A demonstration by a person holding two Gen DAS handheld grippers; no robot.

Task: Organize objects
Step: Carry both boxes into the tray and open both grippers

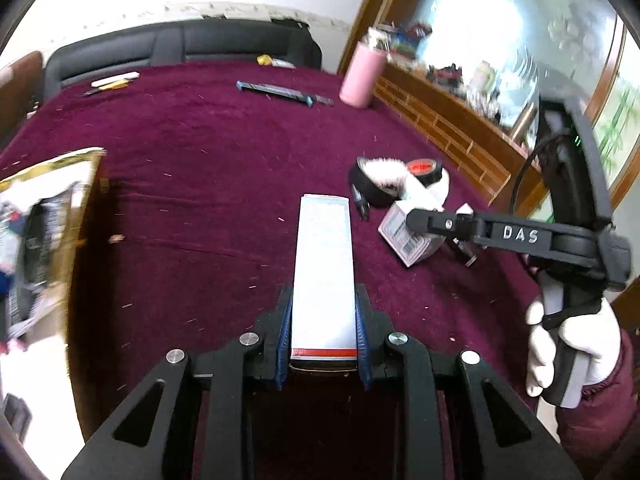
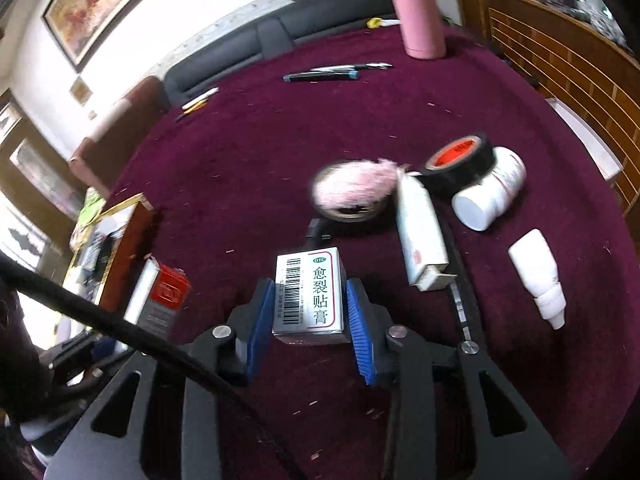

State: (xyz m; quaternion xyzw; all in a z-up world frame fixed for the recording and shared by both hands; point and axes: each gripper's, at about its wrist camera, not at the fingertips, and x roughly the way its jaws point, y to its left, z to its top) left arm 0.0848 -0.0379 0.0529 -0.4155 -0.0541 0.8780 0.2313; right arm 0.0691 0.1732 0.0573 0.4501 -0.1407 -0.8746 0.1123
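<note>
Small medicine box with barcode and printed label, sitting between the blue pads of the right gripper; jaws part open, pads just beside the two long sides, contact not certain, box apparently resting on the maroon tabletop. Long axis running along the fingers, near to far, label face up, barcode on the left. Straight ahead of the jaws, so probably only a squeeze and lift needed.

Long white carton clamped in the left gripper, jaws closed on its near end, red stripe nearest the camera. Long axis pointing straight away, far end raised over the tabletop. Seen from the right wrist view, same carton at the left, near the gold-edged storage box, likely the destination, left arm clearly nearer to it.

Further right: white tube, black tape roll leaning on a white jar, small dropper bottle, pink fluffy item blurred. Far off: pink flask, pens.
</note>
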